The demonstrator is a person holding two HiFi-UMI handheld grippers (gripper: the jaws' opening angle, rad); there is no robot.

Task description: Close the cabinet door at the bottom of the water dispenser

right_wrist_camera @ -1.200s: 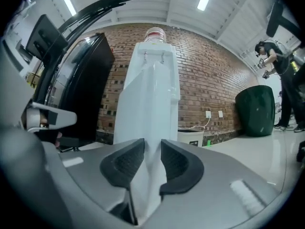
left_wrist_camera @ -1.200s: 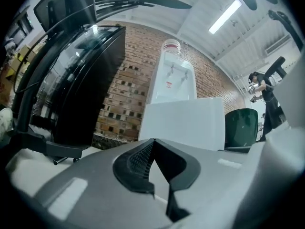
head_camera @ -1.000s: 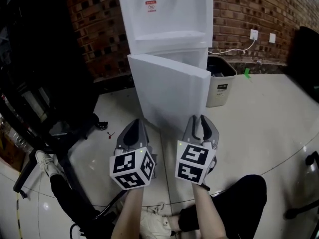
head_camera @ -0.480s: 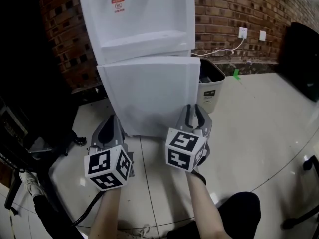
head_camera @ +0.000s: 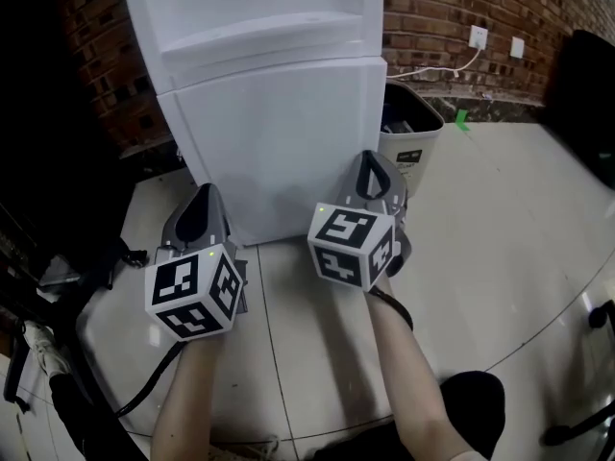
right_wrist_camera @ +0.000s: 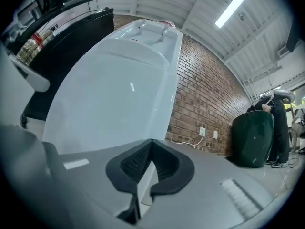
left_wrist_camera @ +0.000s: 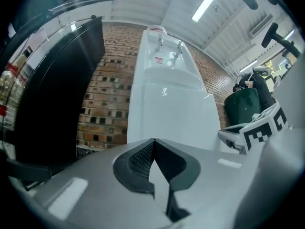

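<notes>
The white water dispenser (head_camera: 259, 17) stands against the brick wall. Its bottom cabinet door (head_camera: 279, 142) lies about flush with the body, with only a thin seam along its top edge. My right gripper (head_camera: 373, 164) is shut and empty, its tips at the door's lower right edge; whether they touch it I cannot tell. In the right gripper view the door (right_wrist_camera: 105, 109) fills the space just past the shut jaws of the right gripper (right_wrist_camera: 151, 141). My left gripper (head_camera: 202, 203) is shut and empty, low in front of the door's left side. The left gripper (left_wrist_camera: 153, 141) faces the door (left_wrist_camera: 171, 123).
A grey waste bin (head_camera: 408, 128) stands right of the dispenser, below a wall outlet (head_camera: 478, 36) with a white cord. Dark furniture (head_camera: 48, 113) crowds the left side. A cable (head_camera: 144, 392) trails on the tiled floor by my left arm.
The cabinet door has swung from ajar to about flush. Both grippers moved forward toward the dispenser, and the right gripper's jaws went from apart to shut.
</notes>
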